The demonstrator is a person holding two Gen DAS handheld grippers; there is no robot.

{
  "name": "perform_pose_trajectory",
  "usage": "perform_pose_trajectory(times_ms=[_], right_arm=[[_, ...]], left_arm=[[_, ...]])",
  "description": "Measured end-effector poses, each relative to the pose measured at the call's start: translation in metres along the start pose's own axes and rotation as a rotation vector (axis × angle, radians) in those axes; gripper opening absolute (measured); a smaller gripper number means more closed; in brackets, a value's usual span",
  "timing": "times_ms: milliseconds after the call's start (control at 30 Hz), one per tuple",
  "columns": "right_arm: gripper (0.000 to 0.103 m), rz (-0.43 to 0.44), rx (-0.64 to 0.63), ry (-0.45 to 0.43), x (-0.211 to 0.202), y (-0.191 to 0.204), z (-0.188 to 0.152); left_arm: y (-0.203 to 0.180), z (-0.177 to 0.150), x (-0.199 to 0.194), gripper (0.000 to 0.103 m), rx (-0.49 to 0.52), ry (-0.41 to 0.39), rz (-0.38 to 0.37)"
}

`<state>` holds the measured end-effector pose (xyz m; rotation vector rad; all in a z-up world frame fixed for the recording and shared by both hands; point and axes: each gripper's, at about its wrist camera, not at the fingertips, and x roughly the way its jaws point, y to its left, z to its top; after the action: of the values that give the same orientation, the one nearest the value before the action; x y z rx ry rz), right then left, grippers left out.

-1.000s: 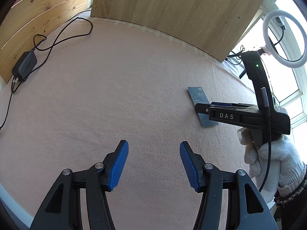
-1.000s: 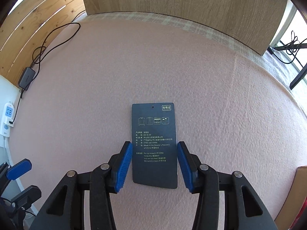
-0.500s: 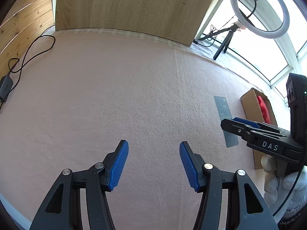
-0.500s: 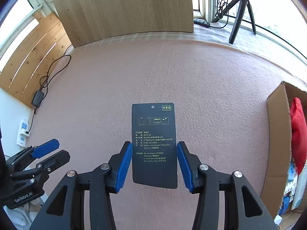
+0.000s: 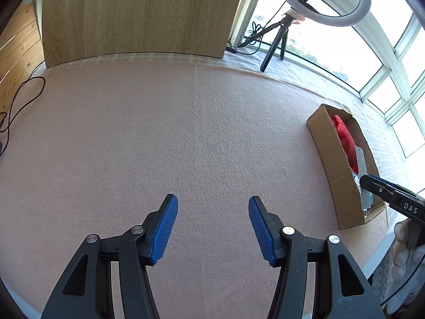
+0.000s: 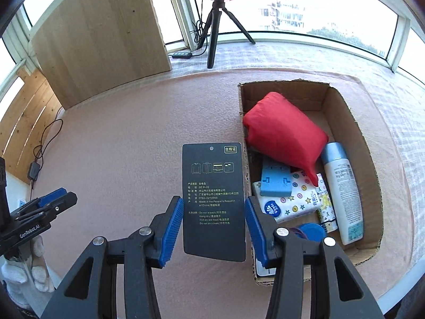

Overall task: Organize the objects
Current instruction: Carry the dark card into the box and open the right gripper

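My right gripper [image 6: 213, 207] is shut on a dark printed card [image 6: 212, 186], gripped by its side edges and held flat above the pink cloth [image 6: 119, 146]. The card hangs just left of an open cardboard box [image 6: 369, 143]. Inside the box lie a red pouch [image 6: 281, 130], a white bottle with a blue cap [image 6: 342, 188], a patterned tissue pack [image 6: 292, 204] and a blue block [image 6: 275, 182]. My left gripper [image 5: 212, 204] is open over bare cloth with nothing between its fingers. The left wrist view shows the box [image 5: 329, 154] at the right.
A ring light on a black tripod [image 6: 215, 26] stands beyond the box by the windows. A wooden board [image 6: 101, 34] leans at the back left. A black cable and adapter [image 6: 34, 170] lie at the cloth's left edge. A gloved hand [image 6: 24, 273] holds the left gripper.
Both grippers have swung to the right. The right gripper has carried the card from mid-cloth to the box's left side, and the box's contents have come into view.
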<state>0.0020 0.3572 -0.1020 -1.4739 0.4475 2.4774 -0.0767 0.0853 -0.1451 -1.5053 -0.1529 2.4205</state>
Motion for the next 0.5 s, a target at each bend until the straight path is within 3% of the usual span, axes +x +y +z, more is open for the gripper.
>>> perform_pose_trajectory(times_ms=[300, 500], right_arm=[[0.044, -0.068, 0.111, -0.004, -0.009, -0.058, -0.009], [0.045, -0.111, 0.132, -0.01, -0.013, -0.069, -0.013]], left_arm=[[-0.03, 0.0, 0.002, 0.059, 0.046, 0.0, -0.008], [-0.04, -0.001, 0.005, 0.059, 0.065, 0.004, -0.004]])
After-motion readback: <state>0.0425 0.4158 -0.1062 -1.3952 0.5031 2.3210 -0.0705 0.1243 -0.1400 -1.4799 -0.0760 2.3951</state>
